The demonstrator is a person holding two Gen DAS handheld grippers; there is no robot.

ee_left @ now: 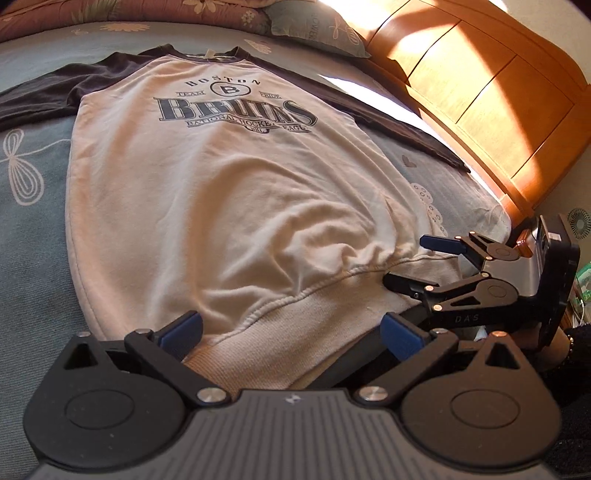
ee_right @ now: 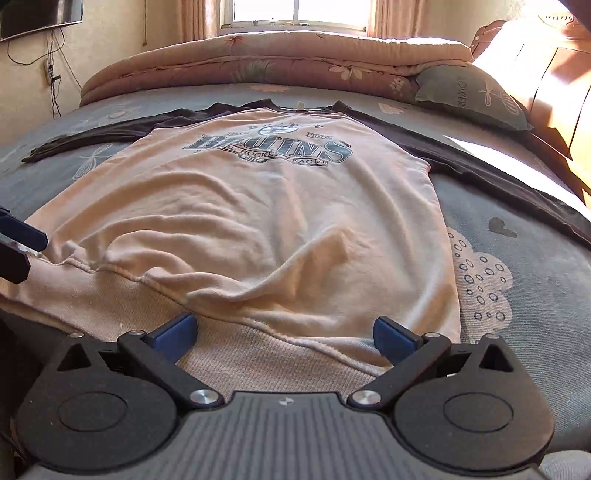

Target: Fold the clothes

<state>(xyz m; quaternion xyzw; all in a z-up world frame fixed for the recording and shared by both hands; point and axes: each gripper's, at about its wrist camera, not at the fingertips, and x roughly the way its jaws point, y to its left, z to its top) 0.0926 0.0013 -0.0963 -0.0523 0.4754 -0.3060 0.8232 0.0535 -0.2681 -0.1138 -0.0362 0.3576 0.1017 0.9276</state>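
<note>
Sweatshirt (ee_right: 236, 221) lies face up on the bed (ee_right: 517, 206), cream body with dark sleeves spread to left and right, collar at the far end and ribbed hem (ee_right: 258, 354) at the near edge. Both grippers sit at that hem with nothing between their pads. The left gripper (ee_left: 291, 328) has its fingers spread wide over the hem's left part, and the right gripper (ee_right: 284, 332) stands just as wide over the right part, near the corner.

By my reckoning the step in hand is taking hold of the hem for a first fold. To do it well, each gripper should bite the ribbed band through both layers, close to its own corner, so the body lifts evenly. The cloth bunches in ridges just above the band; a light pull toward the near edge would flatten these before folding.

The bed wears a grey-blue printed sheet. A rolled pink quilt (ee_right: 258, 55) and a pillow (ee_right: 469, 92) lie at the far end, a sunlit wooden headboard (ee_left: 480, 92) runs along the right, and a window (ee_right: 299, 11) lies beyond.
</note>
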